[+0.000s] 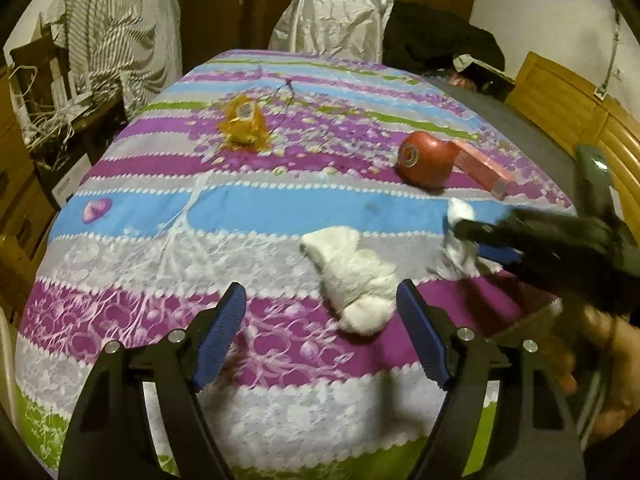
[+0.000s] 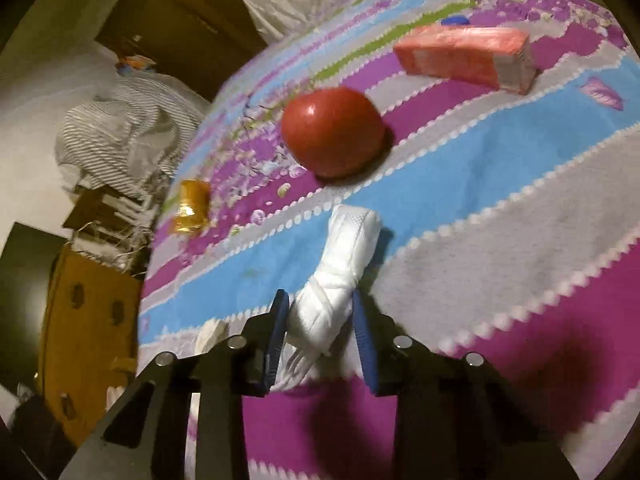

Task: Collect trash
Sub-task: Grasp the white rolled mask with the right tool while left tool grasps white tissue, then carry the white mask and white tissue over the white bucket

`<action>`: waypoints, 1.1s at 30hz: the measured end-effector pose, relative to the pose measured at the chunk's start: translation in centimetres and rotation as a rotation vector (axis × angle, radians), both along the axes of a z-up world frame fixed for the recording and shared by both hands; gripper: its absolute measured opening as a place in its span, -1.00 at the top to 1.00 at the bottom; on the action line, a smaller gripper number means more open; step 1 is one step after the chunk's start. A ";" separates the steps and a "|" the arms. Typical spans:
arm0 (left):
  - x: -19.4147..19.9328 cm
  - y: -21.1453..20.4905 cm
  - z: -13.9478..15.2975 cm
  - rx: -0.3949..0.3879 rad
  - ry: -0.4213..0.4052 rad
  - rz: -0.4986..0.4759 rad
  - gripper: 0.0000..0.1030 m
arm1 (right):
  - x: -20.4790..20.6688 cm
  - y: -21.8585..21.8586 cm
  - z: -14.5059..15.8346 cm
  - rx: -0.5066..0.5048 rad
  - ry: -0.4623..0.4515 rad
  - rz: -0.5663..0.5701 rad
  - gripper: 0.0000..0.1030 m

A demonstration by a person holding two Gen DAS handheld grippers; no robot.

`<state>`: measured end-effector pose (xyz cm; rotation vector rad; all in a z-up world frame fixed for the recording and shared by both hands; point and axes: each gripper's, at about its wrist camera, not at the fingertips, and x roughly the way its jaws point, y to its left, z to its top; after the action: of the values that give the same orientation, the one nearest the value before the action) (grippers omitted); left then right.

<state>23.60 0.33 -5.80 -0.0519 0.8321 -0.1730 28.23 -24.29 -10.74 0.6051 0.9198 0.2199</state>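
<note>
A crumpled white tissue [image 1: 356,280] lies on the striped tablecloth [image 1: 240,208], just ahead and to the right of my open, empty left gripper [image 1: 320,304]. My right gripper [image 2: 320,320] is shut on a second white tissue wad [image 2: 340,272] and holds it over the cloth; it shows blurred at the right of the left wrist view [image 1: 472,236], with its tissue [image 1: 460,248]. An orange crumpled wrapper [image 1: 242,124] lies farther back; it also shows in the right wrist view [image 2: 190,208].
A red apple [image 1: 426,158] and a pink tissue pack [image 1: 482,164] lie at the right of the table. A white plastic bag [image 1: 328,24] and dark clothing [image 1: 436,40] lie beyond the far edge. Cardboard boxes [image 2: 84,332] stand left of the table.
</note>
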 end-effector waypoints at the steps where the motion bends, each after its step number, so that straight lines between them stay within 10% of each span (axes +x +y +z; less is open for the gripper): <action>1: 0.3 -0.4 0.0 0.009 -0.005 -0.010 -0.44 | -1.2 -0.3 0.9 -0.045 -0.023 0.034 0.34; 6: 3.3 -2.6 -2.4 0.075 0.075 -0.067 -0.38 | -6.5 0.7 4.5 -0.340 -0.080 0.294 0.33; 8: 4.4 -2.7 -3.7 0.028 0.135 -0.083 0.02 | -7.9 1.7 4.9 -0.394 -0.083 0.383 0.33; 15: -1.3 1.0 -0.8 -0.027 0.042 -0.030 0.25 | -13.0 5.9 3.9 -0.546 -0.139 0.635 0.27; 20: -8.3 5.4 1.6 0.002 -0.039 0.069 0.24 | -15.0 5.3 3.2 -0.488 -0.192 0.516 -0.22; 27: -13.9 9.0 1.1 0.048 -0.056 0.204 0.24 | -16.5 3.0 2.4 -0.385 -0.229 0.299 -0.22; 31: -14.8 9.2 1.1 0.051 -0.046 0.211 0.24 | -15.1 2.7 0.1 -0.324 -0.133 0.286 0.38; 33: -15.2 9.1 1.3 0.052 -0.054 0.203 0.24 | -15.6 2.6 -0.1 -0.302 -0.134 0.280 0.38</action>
<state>8.44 9.39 -4.45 -0.0821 0.7723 0.0380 12.68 -21.71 -10.83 0.1785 0.8850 0.3598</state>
